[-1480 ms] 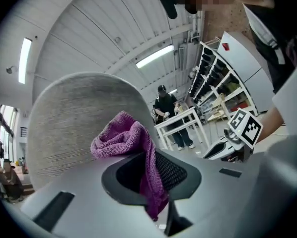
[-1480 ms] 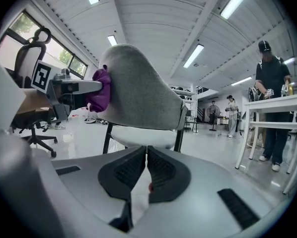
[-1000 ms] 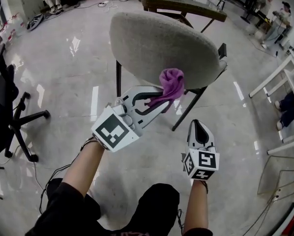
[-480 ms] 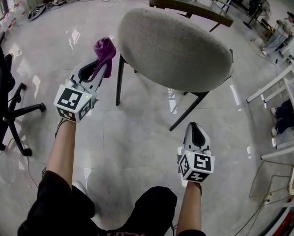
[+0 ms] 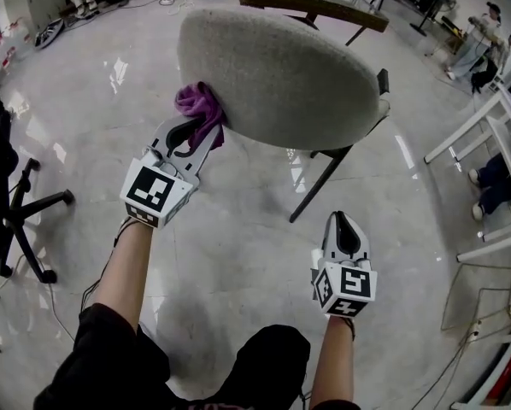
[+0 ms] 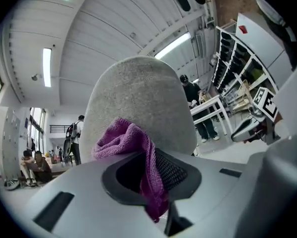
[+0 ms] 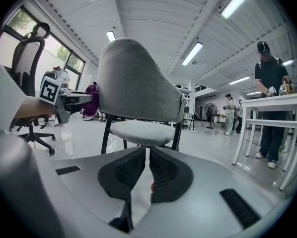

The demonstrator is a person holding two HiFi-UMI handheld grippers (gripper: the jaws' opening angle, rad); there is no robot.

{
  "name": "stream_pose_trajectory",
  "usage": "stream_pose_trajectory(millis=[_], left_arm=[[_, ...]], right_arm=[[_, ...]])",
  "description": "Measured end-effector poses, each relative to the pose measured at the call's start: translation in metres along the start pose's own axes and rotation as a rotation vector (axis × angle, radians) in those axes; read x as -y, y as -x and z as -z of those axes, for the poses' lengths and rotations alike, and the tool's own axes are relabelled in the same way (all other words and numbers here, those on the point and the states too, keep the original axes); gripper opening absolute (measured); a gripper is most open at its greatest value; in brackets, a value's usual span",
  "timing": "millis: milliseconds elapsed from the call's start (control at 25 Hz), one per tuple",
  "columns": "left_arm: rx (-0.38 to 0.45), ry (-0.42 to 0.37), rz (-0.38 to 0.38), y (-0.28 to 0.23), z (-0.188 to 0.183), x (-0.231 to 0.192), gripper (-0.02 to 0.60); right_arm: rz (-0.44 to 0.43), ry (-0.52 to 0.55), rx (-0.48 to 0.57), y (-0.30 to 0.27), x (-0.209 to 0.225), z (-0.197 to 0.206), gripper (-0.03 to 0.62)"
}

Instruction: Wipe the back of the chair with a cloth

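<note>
Cloth (image 5: 200, 108) meets chair back (image 5: 281, 75), upper left
Left gripper (image 5: 194, 133) clamps it; wiping seems barely begun, most of the back left. Right gripper (image 5: 344, 227) hangs closed, empty.

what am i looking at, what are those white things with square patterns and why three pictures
No robot: a person holds a tool with a two-jaw claw in each hand; the patterned cubes belong to the tools. One picture looks down from a camera on the person's head; the other two come from cameras riding on each tool, looking along its jaws. The left claw is shut on a purple cloth, seemingly pressed against the grey chair back near its left edge. The right claw hangs lower, shut and empty. The chair stands on a shiny floor.
</note>
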State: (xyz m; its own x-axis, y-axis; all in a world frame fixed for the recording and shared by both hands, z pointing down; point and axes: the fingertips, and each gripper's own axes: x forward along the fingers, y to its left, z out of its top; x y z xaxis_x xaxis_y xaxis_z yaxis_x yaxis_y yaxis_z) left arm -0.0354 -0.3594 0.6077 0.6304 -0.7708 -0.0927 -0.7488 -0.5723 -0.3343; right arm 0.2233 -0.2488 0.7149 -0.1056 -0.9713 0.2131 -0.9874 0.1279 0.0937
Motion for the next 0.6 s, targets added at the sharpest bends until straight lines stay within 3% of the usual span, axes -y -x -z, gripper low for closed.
stream_pose_trajectory(millis=[120, 400, 600], left_arm=[[0.005, 0.014, 0.049, -0.001, -0.012, 0.028, 0.072], [0.036, -0.068, 0.230, -0.030, -0.028, 0.117, 0.071], [0.028, -0.062, 0.363, -0.054, -0.034, 0.168, 0.072]], right_arm=[[0.004, -0.006, 0.010, 0.005, 0.008, -0.001, 0.029], [0.035, -0.026, 0.007, 0.020, 0.035, 0.007, 0.029], [0.067, -0.039, 0.004, 0.028, 0.053, 0.012, 0.029]])
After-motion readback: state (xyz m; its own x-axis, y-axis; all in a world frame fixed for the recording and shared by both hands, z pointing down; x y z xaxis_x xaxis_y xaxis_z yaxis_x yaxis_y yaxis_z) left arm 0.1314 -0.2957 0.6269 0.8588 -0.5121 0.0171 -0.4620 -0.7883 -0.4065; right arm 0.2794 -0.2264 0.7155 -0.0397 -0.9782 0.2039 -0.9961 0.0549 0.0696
